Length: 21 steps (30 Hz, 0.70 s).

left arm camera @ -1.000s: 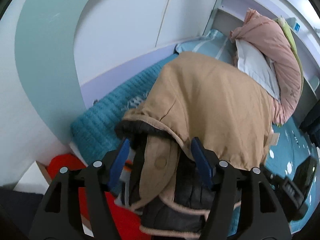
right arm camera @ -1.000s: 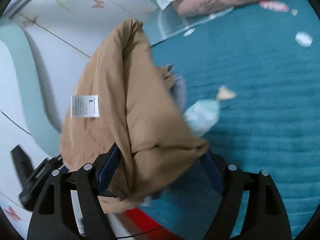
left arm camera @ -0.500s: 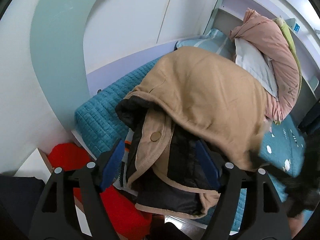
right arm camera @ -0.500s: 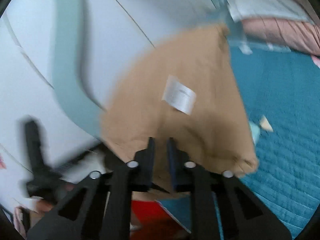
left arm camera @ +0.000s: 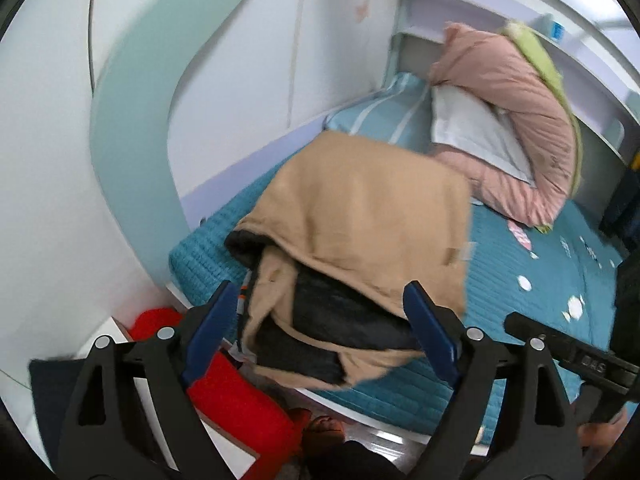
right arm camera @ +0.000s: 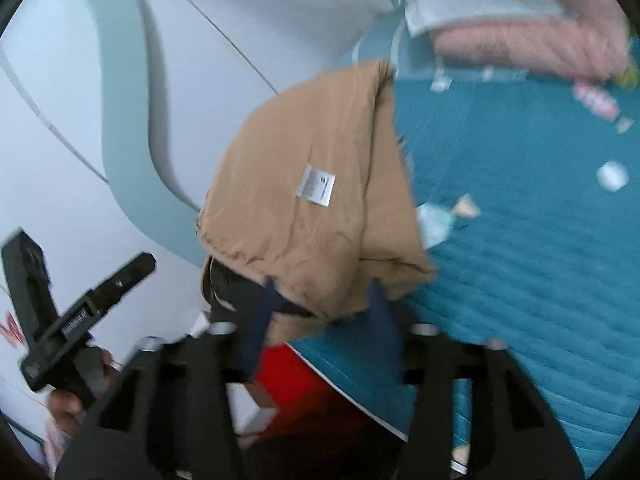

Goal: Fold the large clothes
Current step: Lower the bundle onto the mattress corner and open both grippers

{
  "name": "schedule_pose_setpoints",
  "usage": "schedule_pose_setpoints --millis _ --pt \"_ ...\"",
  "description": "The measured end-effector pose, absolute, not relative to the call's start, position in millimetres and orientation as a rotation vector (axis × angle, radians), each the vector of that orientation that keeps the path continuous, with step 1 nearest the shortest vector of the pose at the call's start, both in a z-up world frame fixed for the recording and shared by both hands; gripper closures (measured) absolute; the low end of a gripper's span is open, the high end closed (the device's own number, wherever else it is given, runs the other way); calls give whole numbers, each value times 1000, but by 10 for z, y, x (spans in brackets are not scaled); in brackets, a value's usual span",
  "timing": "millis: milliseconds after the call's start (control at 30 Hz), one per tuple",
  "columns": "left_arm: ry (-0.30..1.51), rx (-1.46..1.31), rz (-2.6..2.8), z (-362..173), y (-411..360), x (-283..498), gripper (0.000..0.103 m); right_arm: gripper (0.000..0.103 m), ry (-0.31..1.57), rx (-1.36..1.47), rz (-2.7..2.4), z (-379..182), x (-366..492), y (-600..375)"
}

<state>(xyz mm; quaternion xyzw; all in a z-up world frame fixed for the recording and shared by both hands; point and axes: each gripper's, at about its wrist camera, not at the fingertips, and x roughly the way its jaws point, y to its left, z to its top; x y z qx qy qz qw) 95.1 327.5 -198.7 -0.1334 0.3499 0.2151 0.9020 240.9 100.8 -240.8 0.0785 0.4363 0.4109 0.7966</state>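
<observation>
A tan jacket with black lining (left arm camera: 360,220) lies folded in a bundle at the near corner of the teal bed (left arm camera: 520,320); its lower edge hangs over the bed's rim. It also shows in the right wrist view (right arm camera: 312,200) with a white care label up. My left gripper (left arm camera: 320,328) is open and empty, just short of the bundle. My right gripper (right arm camera: 320,312) is open and empty at the bundle's near edge. The right gripper shows in the left wrist view (left arm camera: 568,356), and the left gripper in the right wrist view (right arm camera: 80,312).
A pink quilt (left arm camera: 512,120) with a white pillow lies at the bed's head. A red object (left arm camera: 224,384) sits on the floor beside the bed. A white and mint wall (left arm camera: 120,120) borders the bed's left side.
Both grippers have let go of the jacket and pulled back toward me. The right gripper was shut half a second ago and stands open now. The bundle rests on the bed.
</observation>
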Motion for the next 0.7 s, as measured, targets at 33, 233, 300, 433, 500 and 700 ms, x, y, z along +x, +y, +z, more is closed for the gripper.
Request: schedule_pose_setpoints --millis 33,233,300,433,500,700 --pt "720 -263 432 -1915 3160 925 14 47 911 143 875 -2313 2333 908" --pt "690 -189 373 -1443 2406 762 11 26 757 22 735 -1840 1876 390" --pt "676 -140 358 -1287 2131 696 11 19 720 2 674 -1695 1734 191" --pt "627 -59 326 -999 1602 536 9 16 662 11 622 -1417 1496 -157" --pt "600 -23 314 -871 1364 442 8 12 620 20 585 -1243 1308 -371" --pt "543 -6 271 -568 945 174 7 8 510 24 511 -924 872 -815"
